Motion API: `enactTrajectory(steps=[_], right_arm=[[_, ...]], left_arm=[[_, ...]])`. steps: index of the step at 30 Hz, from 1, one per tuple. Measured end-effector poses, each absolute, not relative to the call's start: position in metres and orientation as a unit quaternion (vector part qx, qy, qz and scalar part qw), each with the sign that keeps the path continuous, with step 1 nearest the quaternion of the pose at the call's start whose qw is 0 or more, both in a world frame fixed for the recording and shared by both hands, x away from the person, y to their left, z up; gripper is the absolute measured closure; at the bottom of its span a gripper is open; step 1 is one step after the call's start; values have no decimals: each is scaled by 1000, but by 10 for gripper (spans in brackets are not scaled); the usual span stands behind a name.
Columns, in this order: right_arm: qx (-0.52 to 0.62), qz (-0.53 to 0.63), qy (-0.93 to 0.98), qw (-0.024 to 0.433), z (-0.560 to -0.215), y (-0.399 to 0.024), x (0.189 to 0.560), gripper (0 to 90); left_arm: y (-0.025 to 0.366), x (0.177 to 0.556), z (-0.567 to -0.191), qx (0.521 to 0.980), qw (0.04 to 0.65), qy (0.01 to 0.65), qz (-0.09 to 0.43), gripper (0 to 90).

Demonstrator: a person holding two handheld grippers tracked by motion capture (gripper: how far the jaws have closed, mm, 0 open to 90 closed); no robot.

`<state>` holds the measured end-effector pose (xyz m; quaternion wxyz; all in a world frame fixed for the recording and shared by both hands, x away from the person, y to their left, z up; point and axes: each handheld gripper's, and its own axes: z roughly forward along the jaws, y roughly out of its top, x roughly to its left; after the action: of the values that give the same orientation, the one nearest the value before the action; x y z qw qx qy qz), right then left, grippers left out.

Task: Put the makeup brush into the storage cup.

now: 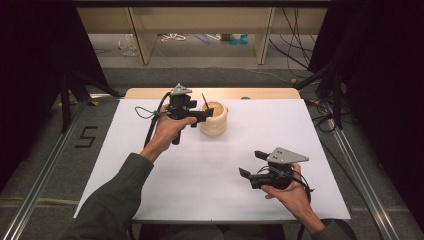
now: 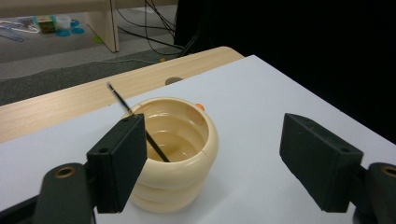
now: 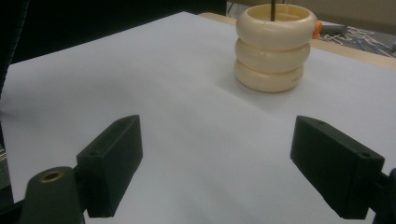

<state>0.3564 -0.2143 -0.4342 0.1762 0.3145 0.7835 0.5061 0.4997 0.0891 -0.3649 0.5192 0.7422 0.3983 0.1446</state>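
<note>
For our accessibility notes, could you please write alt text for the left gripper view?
A cream ribbed pot stands on the white table with a thin black stick leaning inside it. The left gripper hangs open just above and in front of the pot, its two black jaws wide apart with nothing gripped between them.

A wooden table carries a white sheet that covers nearly all of its top, leaving a strip of bare wood along the far edge with a small round hole in it. On the sheet, toward the far side, stands a cream ribbed pot, upright, with a thin black stick leaning inside it. The table stands on a grey floor.
</note>
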Motion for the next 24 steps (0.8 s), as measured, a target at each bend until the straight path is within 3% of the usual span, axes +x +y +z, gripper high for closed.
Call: enactTrajectory(steps=[24], right_arm=[[314,514,777,180,-435,-214,357,177]], left_arm=[[96,464,-375,736,543,378,144,209]])
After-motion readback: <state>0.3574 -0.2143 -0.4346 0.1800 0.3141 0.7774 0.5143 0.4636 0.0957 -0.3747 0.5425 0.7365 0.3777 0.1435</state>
